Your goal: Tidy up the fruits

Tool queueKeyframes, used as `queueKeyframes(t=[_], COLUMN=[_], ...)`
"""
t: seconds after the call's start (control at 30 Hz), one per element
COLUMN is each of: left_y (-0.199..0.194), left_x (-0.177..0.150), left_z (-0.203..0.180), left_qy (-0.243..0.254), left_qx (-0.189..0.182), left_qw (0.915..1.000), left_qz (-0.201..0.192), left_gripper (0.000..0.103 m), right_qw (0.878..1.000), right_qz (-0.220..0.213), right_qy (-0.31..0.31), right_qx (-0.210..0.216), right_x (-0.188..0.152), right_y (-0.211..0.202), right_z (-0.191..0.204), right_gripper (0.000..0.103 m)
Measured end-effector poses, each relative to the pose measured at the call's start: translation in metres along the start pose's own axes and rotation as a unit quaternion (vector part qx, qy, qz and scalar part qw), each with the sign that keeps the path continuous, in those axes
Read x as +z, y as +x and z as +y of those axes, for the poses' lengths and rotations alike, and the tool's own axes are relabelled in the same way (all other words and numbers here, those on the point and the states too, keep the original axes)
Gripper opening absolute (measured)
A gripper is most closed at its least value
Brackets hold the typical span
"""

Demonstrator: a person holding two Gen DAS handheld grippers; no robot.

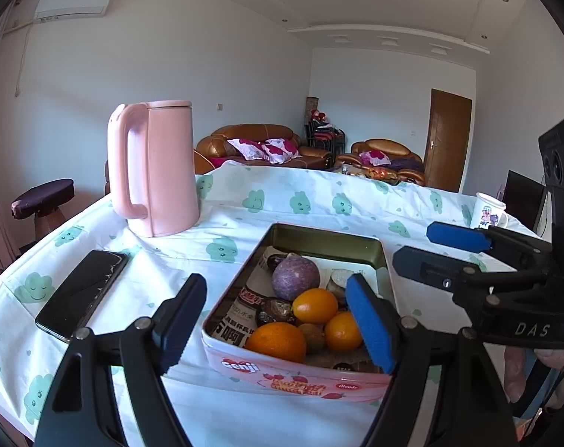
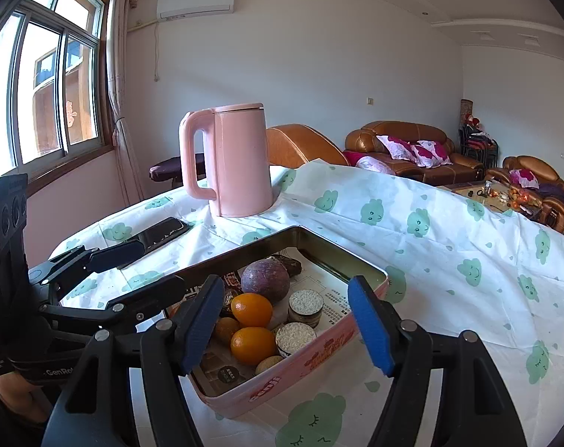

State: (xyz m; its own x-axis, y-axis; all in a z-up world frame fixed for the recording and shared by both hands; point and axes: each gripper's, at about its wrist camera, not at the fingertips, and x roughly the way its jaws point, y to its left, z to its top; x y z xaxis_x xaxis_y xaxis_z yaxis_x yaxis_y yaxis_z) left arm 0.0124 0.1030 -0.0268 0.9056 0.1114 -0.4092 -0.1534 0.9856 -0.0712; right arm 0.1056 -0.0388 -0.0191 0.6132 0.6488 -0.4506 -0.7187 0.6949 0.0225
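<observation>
A pink tin box (image 1: 297, 380) (image 2: 311, 350) stands on the table and holds fruit and snacks. In it are a purple passion fruit (image 1: 295, 277) (image 2: 265, 278), three oranges (image 1: 314, 305) (image 1: 276, 341) (image 1: 342, 331) (image 2: 251, 309) (image 2: 253, 345), a small brown fruit (image 1: 311, 337) and round wrapped cakes (image 2: 306, 303). My left gripper (image 1: 278, 324) is open and empty, its fingers straddling the near end of the box. My right gripper (image 2: 287, 322) is open and empty above the box; it also shows in the left wrist view (image 1: 442, 249).
A pink kettle (image 1: 155, 167) (image 2: 230, 160) stands behind the box. A black phone (image 1: 82, 294) (image 2: 159, 234) lies to the left. A white mug (image 1: 488, 210) is at the far right. The cloud-print tablecloth (image 2: 449, 246) covers the table.
</observation>
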Motion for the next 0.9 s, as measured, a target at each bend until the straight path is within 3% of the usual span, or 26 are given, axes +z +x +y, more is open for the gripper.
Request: queueKeyframes(t=[0.9], left_y=[-0.001], left_x=[0.001], left_z=[-0.007], left_qy=[0.007], left_qx=[-0.003], left_qw=[1.0], left_qz=[-0.003], left_gripper=[0.08], right_qw=[1.0], right_qz=[-0.016], right_qy=[0.008], right_qx=[-0.005], right_x=[-0.001], right_y=[-0.014], right_z=[-0.006], right_gripper=[0.072])
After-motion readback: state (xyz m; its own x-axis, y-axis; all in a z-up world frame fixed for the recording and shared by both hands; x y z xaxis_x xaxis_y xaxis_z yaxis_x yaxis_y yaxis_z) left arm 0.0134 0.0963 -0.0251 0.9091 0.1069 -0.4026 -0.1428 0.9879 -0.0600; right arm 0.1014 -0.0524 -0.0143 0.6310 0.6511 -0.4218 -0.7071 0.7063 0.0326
